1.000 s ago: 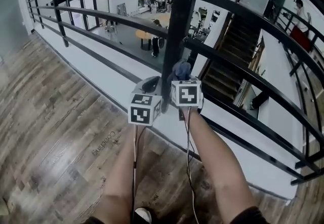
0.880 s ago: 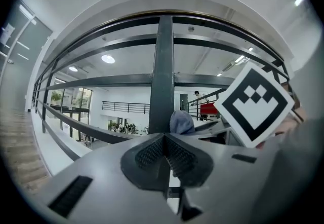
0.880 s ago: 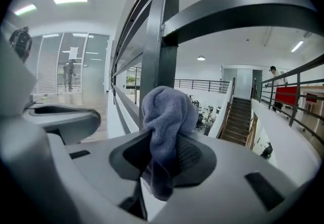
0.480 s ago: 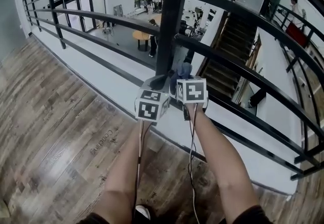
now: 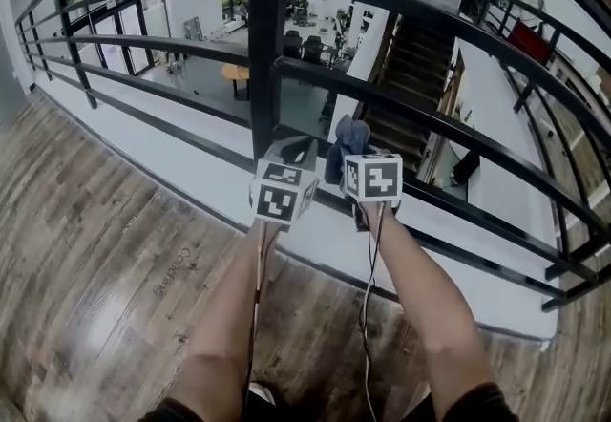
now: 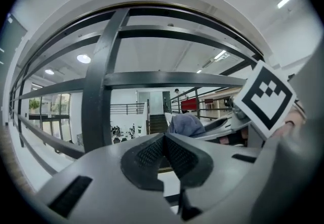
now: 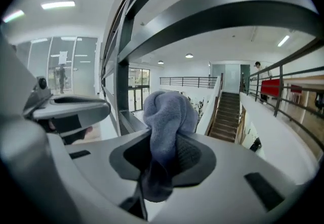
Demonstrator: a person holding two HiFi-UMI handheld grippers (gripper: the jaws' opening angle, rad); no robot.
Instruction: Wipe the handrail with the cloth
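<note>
Grippers now right of the post.
Right gripper [image 7: 163,157] clamps the cloth [image 7: 168,116] past the post [image 5: 267,48], near a rail [image 5: 305,73], contact unclear; left gripper [image 6: 163,152] closed, empty. Wiping likely next.

**Head view:** you are looking steeply down past both forearms onto the railing [image 5: 265,38] and wooden floor [image 5: 86,248].

**Left gripper [image 6: 163,142] and right gripper [image 7: 164,154] views:** each camera is sitting close behind its jaws, facing outward through the rails.

All three are sharing the staircase [image 5: 410,76] and cloth [image 5: 346,138].
</note>
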